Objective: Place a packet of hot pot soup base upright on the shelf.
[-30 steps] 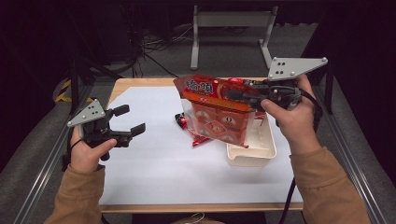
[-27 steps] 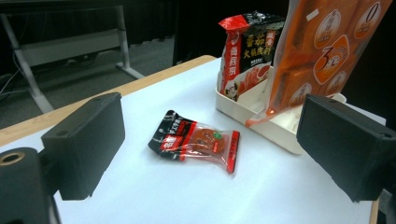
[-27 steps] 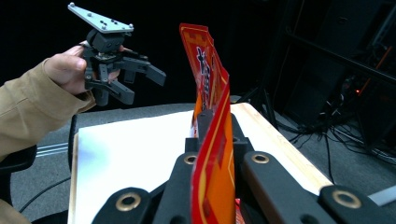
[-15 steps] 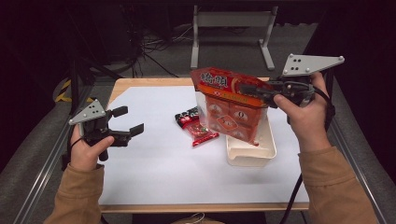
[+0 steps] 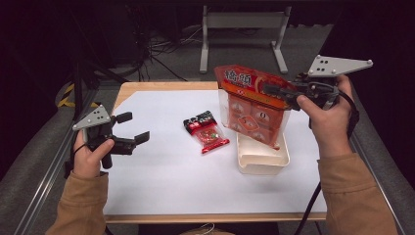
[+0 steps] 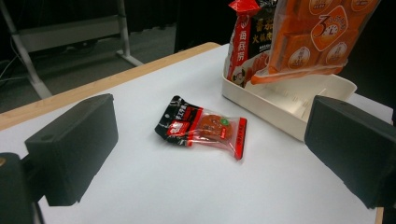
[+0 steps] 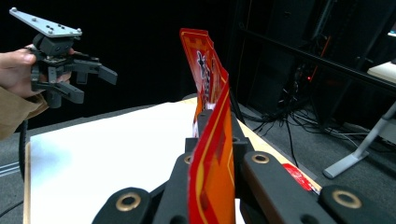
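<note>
High view, near edge: sleeved forearms entering from below, left hand (image 5: pixel 90 155) wrapped around the left gripper (image 5: pixel 131 131), jaws spread wide and empty, hovering over the left side of the white sheet (image 5: pixel 161 181) covering the table (image 5: pixel 128 89). Left gripper view: both black jaws far apart, framing a small red-and-black snack packet (image 6: pixel 201 126) lying flat on the sheet, alone, touching nothing else. Further right: a cream tray (image 5: pixel 263 160) resting on the sheet near its right edge, just beside the packet but apart from it. Above the tray: a large orange-red bag (image 5: pixel 254 108) hanging upright, lower edge dipping into the tray, clear window showing boxed items inside. Top band of the bag pinched by the right gripper (image 5: pixel 279 92), held in the right hand (image 5: pixel 325 115). Right gripper view: jaws clamped tight on the bag's upper edge, seen edge-on. Beyond the table: a grey metal stand (image 5: pixel 242 22) and cables on the dark floor.
</note>
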`<state>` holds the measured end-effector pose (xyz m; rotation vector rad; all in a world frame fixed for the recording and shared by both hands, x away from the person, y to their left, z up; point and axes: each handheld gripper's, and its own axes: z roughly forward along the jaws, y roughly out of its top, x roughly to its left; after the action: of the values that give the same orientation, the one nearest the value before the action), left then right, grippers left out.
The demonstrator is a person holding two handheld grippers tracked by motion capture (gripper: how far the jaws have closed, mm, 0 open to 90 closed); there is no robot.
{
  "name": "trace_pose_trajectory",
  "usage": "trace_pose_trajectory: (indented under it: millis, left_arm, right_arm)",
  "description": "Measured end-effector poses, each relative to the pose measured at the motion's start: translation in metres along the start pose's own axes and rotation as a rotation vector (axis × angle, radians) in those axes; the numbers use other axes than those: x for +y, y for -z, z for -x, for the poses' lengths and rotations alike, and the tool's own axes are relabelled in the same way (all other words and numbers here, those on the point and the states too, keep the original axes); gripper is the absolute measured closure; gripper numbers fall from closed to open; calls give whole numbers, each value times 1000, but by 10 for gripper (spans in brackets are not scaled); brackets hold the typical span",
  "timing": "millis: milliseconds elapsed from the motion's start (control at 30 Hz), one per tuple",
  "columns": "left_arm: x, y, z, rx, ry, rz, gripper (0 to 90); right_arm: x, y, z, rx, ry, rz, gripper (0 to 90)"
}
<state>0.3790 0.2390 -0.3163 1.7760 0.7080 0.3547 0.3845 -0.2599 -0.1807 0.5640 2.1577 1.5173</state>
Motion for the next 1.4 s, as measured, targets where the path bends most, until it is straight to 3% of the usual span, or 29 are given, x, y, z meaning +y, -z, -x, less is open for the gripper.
trace_pose_trajectory:
  millis: [733,1400]
  left_arm:
    - [-5,-2,-6,-13,1,-23,28]
    - [-9,-7,-9,-16,17,-44,29]
  right_arm:
    - [-28,4,23,-64,-75,19,897]
    - [-63,-2,30,-128,-119,-8,897]
